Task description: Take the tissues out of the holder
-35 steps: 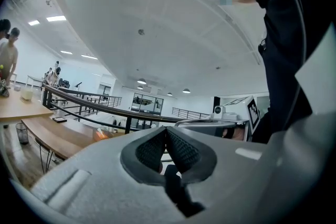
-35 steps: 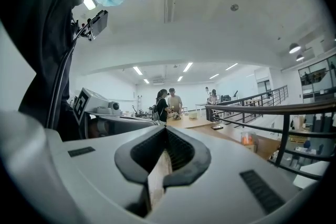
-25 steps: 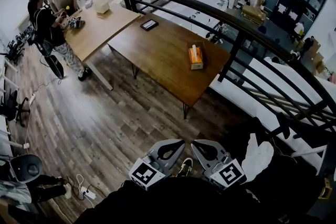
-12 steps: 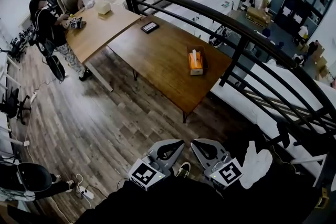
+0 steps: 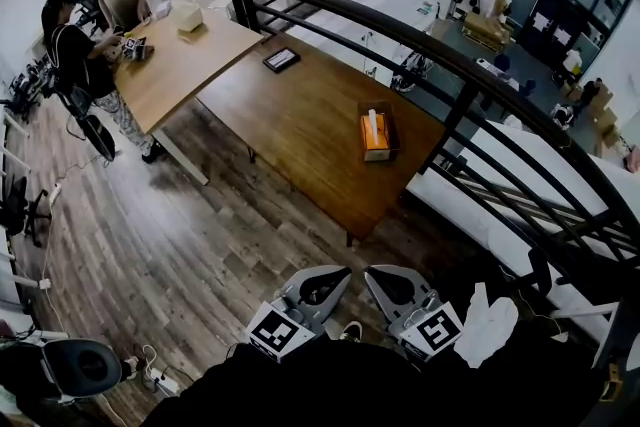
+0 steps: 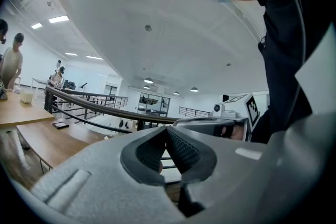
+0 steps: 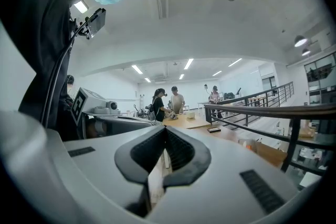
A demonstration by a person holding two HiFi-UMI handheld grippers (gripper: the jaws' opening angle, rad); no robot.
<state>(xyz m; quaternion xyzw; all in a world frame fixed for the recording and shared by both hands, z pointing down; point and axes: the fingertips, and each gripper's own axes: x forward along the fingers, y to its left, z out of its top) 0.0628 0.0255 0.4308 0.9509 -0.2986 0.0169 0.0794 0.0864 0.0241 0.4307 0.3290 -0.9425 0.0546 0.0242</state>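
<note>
Overhead, through the head camera, I look down on a floor of wood-grain planks (image 5: pixel 170 235) on a mezzanine. A dark wooden table (image 5: pixel 290 110) stands along a curved black railing (image 5: pixel 450 65), and a lighter table (image 5: pixel 175 65) meets it at one corner. Two people (image 5: pixel 75 45) stand at the lighter table's far end, and a flat dark device (image 5: pixel 281 60) lies near the railing side of the dark table. The tissue holder (image 5: pixel 376 135) sits towards the right end of the dark table, close to the railing. It is an orange box, and a white tissue (image 5: pixel 372 120) stands up from the slot in its top. A dark edge runs along its right side, and I cannot tell whether that is a tray or a shadow. The left gripper (image 6: pixel 166 130) and the right gripper (image 7: pixel 166 129) are side by side at the bottom of the head view, well apart from the holder. Each has its ribbed jaws pressed together with nothing between them. My dark clothing fills the lower edge of that view. A white shape (image 5: pixel 487 320) beside the right gripper is too unclear to name. In both gripper views the gripper's own pale body blocks the lower half.
</note>
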